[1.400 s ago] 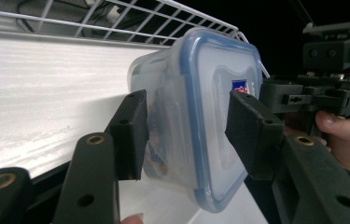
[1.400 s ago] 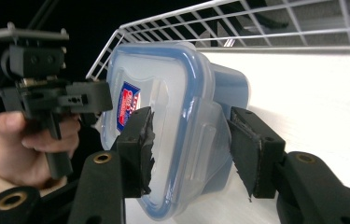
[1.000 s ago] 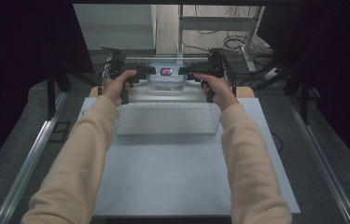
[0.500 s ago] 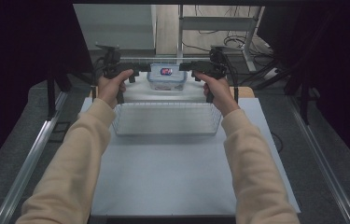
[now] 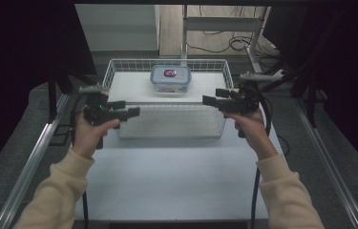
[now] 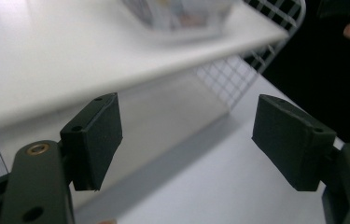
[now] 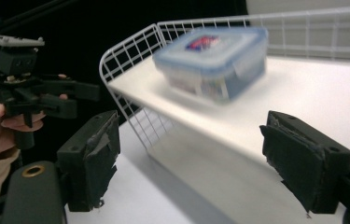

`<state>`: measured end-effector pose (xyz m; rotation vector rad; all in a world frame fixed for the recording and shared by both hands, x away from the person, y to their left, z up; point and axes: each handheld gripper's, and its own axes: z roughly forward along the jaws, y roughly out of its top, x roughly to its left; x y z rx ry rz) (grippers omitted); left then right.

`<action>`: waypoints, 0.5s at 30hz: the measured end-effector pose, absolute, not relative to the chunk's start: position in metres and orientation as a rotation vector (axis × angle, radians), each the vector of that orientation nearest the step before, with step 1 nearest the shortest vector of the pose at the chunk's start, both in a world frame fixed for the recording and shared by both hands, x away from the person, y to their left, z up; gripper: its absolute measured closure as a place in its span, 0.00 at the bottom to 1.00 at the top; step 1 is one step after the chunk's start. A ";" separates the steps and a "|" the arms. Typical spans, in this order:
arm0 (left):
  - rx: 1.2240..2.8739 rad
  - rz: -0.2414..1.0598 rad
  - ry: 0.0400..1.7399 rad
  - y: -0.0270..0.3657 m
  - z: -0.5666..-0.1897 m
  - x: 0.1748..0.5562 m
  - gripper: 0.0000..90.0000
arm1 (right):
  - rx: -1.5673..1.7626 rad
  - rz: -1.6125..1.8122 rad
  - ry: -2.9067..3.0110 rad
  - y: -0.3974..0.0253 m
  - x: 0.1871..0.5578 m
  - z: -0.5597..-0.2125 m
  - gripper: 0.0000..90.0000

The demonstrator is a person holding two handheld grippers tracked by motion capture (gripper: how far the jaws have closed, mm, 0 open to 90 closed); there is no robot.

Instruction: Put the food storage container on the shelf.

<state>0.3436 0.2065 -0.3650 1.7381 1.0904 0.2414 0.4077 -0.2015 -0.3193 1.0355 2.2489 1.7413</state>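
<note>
1. High view: left gripper (image 5: 128,111) and right gripper (image 5: 213,97) have withdrawn from the wire basket (image 5: 114,71), jaws released and empty.
2. The lidded container (image 5: 170,78) sits inside the basket, toward its far wall.
3. Earlier, both grippers flanked the container; placement appears complete.

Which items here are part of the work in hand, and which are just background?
In the job: left claw, right claw, white wire basket, lidded plastic container in it.
Lying about: floor cables, metal frame behind the table.
</note>
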 end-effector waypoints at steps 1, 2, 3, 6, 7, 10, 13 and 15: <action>1.743 0.242 1.082 0.207 -0.372 0.335 0.26 | 1.026 1.739 2.243 -0.207 0.400 -0.324 0.22; 1.750 0.242 1.081 0.206 -0.380 0.328 0.26 | 1.017 1.735 2.242 -0.213 0.392 -0.329 0.23; 1.764 0.239 1.074 0.206 -0.389 0.320 0.26 | 1.015 1.728 2.238 -0.217 0.384 -0.336 0.23; 1.808 0.244 1.064 0.203 -0.414 0.300 0.26 | 0.982 1.677 2.254 -0.227 0.360 -0.358 0.23; 1.813 0.244 1.066 0.203 -0.423 0.293 0.26 | 0.966 1.664 2.261 -0.230 0.352 -0.366 0.23; 1.844 0.257 1.083 0.202 -0.449 0.277 0.26 | 0.966 1.653 2.260 -0.239 0.330 -0.392 0.24; 1.871 0.240 1.113 0.201 -0.470 0.271 0.27 | 1.007 1.622 2.275 -0.245 0.314 -0.425 0.26; 1.875 0.231 1.134 0.200 -0.481 0.269 0.27 | 1.035 1.553 2.304 -0.247 0.308 -0.448 0.26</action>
